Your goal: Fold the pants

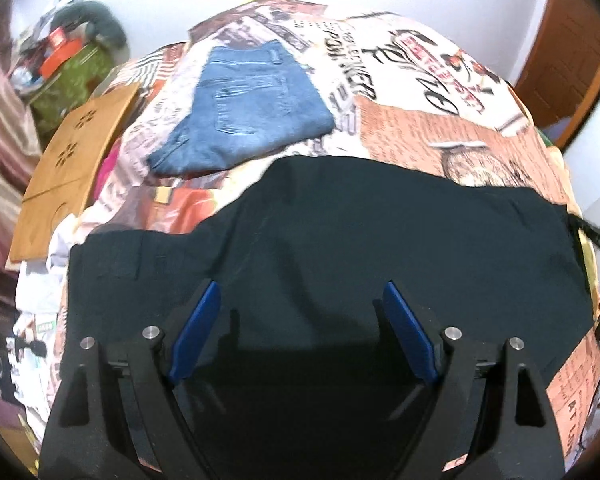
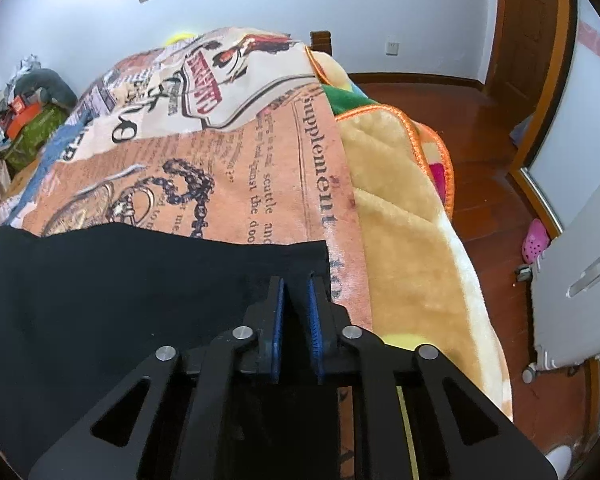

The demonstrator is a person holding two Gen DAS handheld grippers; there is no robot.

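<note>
While white walls and a brown wooden floor (image 2: pixel 480 152) surround it, the bed (image 2: pixel 236 160) carries a cover with newspaper print, and a yellow blanket (image 2: pixel 400 240) hangs over its right edge. Black pants (image 1: pixel 380 240) lie flat across the near part, and folded jeans (image 1: pixel 252 108) lie beyond them. The left hand-held gripper (image 1: pixel 300 328) hovers over the black pants with its fingers wide apart. The right hand-held gripper (image 2: pixel 296 304) is clamped on the pants' right corner, just beside the blanket.

Pants (image 1: pixel 340 240) lay flat on the bedspread (image 1: pixel 440 120), folded jeans (image 1: pixel 248 108) behind them, wooden board (image 1: pixel 72 152) at the left edge.
</note>
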